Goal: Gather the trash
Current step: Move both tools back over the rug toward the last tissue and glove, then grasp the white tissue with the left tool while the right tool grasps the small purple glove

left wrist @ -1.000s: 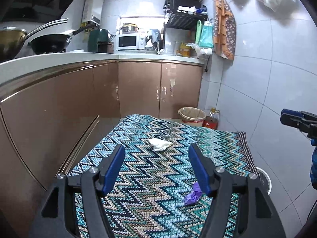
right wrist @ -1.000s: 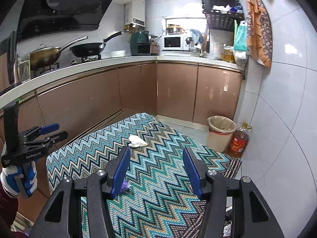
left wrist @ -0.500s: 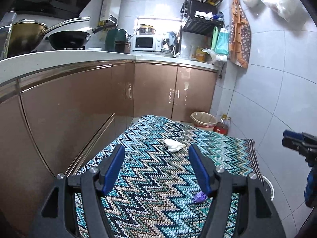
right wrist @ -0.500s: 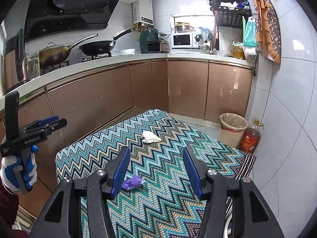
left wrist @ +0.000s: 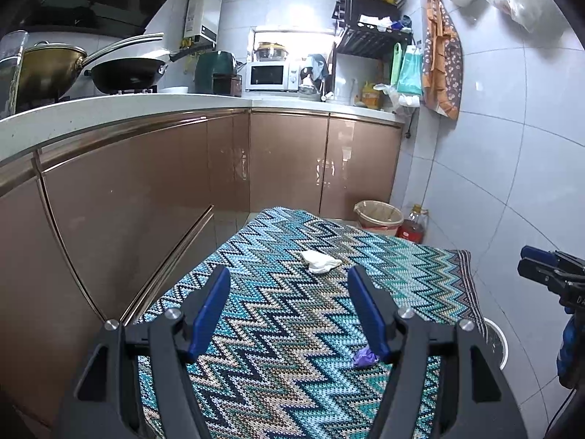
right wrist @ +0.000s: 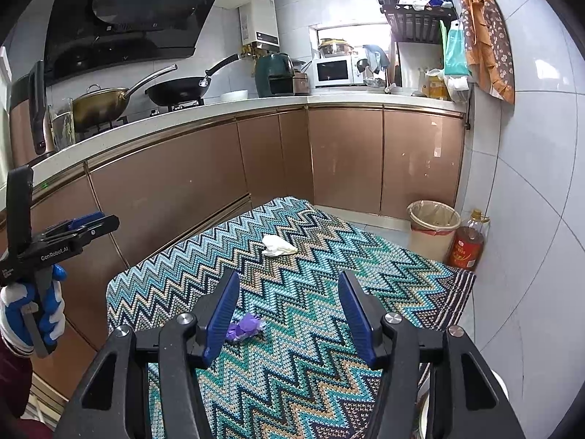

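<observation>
While nothing is picked up yet | left gripper (left wrist: 289,312) spread, empty | right gripper (right wrist: 289,314) spread, empty | white tissue (right wrist: 278,246) near tabletop's far edge | purple scrap (right wrist: 245,326) toward near edge | bin (right wrist: 433,227) on floor beyond far corner | both pieces left

Knitted zigzag cloth (right wrist: 292,285); glossy cabinet fronts (right wrist: 347,161); crumpled tissue (right wrist: 278,247), probably paper.

At the left edge of the right wrist view, the left gripper (right wrist: 91,225) carries white lettering reading "GenRobot.AI"; other print is illegible.
</observation>
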Demonstrator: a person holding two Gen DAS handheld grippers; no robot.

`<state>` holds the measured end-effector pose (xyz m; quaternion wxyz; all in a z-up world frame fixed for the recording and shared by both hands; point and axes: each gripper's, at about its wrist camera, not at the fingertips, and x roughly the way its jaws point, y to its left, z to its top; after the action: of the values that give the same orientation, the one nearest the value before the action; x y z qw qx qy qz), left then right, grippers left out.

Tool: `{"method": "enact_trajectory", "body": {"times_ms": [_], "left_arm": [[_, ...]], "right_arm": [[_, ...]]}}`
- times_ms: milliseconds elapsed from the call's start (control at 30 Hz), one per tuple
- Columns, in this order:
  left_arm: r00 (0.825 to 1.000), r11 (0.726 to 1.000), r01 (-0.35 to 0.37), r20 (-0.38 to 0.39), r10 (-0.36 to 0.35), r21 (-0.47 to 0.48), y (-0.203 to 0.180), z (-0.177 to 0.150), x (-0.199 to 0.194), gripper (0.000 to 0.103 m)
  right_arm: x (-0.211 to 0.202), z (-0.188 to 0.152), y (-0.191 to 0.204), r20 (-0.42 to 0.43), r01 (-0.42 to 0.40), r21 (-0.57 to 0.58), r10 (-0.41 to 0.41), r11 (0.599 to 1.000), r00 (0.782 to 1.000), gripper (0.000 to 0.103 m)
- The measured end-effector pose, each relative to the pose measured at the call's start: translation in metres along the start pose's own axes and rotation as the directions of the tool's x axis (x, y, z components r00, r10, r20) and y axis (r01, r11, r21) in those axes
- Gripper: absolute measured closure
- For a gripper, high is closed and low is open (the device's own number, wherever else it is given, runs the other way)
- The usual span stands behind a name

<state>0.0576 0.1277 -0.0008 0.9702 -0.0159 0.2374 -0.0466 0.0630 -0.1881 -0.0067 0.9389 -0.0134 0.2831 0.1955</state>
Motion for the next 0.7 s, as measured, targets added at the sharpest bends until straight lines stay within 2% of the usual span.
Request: {"method": "enact_trajectory", "body": {"times_ms": [367, 567, 700], "left_arm": [[0.998, 1.0, 0.004, -0.06, -0.004, 0.006, 0.003, 0.0, 0.028, 0.038], [0.989, 1.0, 0.025, -0.149, -0.024, 0.007, 0.005, -0.005, 0.079, 0.038], [0.978, 0.998, 0.056, -0.202, -0.055, -0.002, 0.004, -0.007, 0.124, 0.034]], "right_arm": [[0.028, -0.008, -0.001, -0.055, -0.025, 0.017, 0.025, 1.0, 0.998, 0.05], [0.072, -0.015, -0.003, -0.128, -0.054, 0.045, 0.059, 0.998, 0.99, 0.05], [0.108, -0.029, -0.002, -0.199, -0.085, 0.065, 0.096, 0.994, 0.975, 0.05]]}}
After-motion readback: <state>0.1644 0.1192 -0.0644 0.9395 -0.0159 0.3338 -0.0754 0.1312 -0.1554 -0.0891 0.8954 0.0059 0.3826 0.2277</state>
